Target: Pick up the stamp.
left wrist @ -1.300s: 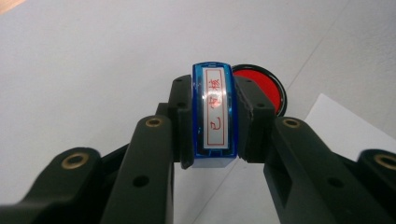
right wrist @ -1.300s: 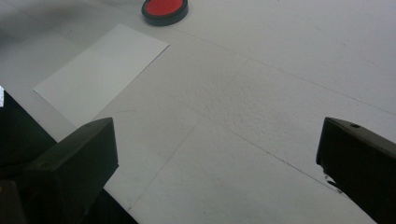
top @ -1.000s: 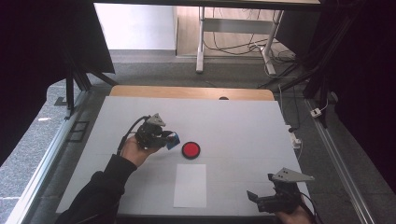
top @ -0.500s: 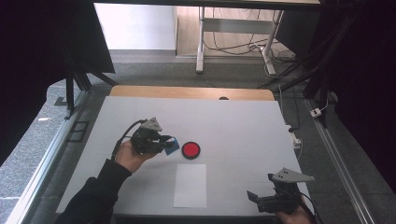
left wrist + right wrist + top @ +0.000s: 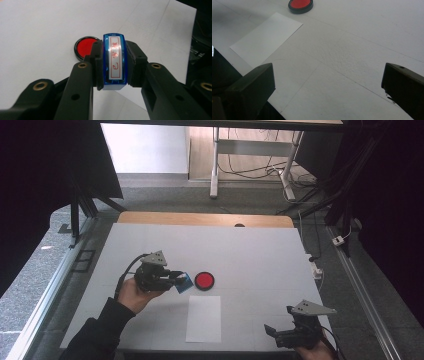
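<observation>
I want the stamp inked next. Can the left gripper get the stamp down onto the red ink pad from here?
Probably yes: the left gripper holds the blue stamp just beside the red ink pad, with nothing between them.

A translucent blue plastic stamp [image 5: 114, 62] bears red characters inside a red border on its silvery face. The round ink pad [image 5: 204, 280] is red, black-rimmed. The rectangular paper sheet [image 5: 204, 318] is plain white.

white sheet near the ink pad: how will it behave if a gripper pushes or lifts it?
The white sheet lies flat and thin on the table, so it probably slides easily under a push. Lifted by one edge it would likely droop, being floppy paper. With no raised edge, the jaws may struggle to get under it.
</observation>
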`<state>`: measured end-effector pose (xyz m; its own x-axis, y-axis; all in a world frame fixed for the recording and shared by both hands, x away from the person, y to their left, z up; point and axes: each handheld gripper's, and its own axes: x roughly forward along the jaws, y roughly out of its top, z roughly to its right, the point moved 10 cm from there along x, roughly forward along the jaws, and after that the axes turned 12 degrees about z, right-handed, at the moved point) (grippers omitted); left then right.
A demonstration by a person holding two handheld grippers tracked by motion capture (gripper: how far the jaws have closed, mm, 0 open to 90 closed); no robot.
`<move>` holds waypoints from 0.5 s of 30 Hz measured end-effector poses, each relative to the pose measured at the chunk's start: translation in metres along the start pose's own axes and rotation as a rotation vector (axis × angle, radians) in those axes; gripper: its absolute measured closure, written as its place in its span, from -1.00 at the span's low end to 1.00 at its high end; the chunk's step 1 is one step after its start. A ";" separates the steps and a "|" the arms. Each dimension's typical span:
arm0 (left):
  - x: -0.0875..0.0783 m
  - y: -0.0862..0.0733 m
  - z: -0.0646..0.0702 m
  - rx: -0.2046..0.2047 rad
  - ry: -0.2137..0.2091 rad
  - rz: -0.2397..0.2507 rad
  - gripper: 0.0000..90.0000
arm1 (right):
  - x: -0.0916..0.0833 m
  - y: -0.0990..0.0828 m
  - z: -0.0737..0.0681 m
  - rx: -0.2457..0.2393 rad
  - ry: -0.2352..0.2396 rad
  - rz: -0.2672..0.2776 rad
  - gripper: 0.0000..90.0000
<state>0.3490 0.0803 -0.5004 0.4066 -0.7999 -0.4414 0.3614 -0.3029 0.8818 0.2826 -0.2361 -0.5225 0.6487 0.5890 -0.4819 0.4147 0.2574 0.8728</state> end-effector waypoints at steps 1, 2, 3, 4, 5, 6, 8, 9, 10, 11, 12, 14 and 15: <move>0.000 0.000 0.002 0.004 -0.002 0.002 0.56 | 0.000 0.000 0.000 -0.001 -0.001 -0.002 -1.00; -0.001 0.000 0.005 0.006 -0.006 0.003 0.56 | 0.000 0.000 0.000 -0.001 -0.001 -0.002 -1.00; -0.002 0.000 0.007 0.011 -0.010 0.008 0.56 | 0.000 0.000 0.000 -0.001 -0.001 -0.002 -1.00; -0.002 0.001 0.010 0.018 -0.016 0.012 0.56 | 0.000 0.000 0.000 -0.002 -0.002 -0.002 -1.00; -0.002 0.001 0.012 0.018 -0.017 0.014 0.56 | 0.000 0.000 0.000 -0.002 -0.003 -0.001 -1.00; -0.003 0.001 0.015 0.020 -0.019 0.016 0.56 | 0.000 0.000 0.000 -0.002 -0.004 -0.001 -1.00; -0.003 0.001 0.020 0.023 -0.030 0.024 0.56 | 0.000 0.000 0.000 -0.002 -0.005 0.001 -1.00; -0.003 0.001 0.022 0.024 -0.034 0.028 0.56 | 0.000 0.000 0.000 -0.004 -0.007 0.001 -1.00; -0.004 0.001 0.025 0.024 -0.040 0.031 0.56 | 0.000 0.000 0.000 -0.004 -0.006 0.001 -1.00; -0.004 0.002 0.027 0.023 -0.046 0.035 0.56 | 0.000 0.000 0.000 -0.006 -0.005 0.001 -1.00; -0.004 0.002 0.030 0.024 -0.053 0.038 0.56 | 0.000 0.000 0.000 -0.007 -0.005 0.001 -1.00; -0.005 0.003 0.034 0.029 -0.062 0.047 0.56 | 0.000 0.000 0.000 -0.006 -0.005 0.001 -1.00; -0.005 0.003 0.036 0.032 -0.066 0.049 0.56 | 0.000 0.000 0.000 -0.006 -0.005 0.001 -1.00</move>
<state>0.3179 0.0646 -0.4893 0.3662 -0.8465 -0.3865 0.3152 -0.2779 0.9074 0.2824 -0.2360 -0.5223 0.6524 0.5856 -0.4810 0.4100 0.2611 0.8739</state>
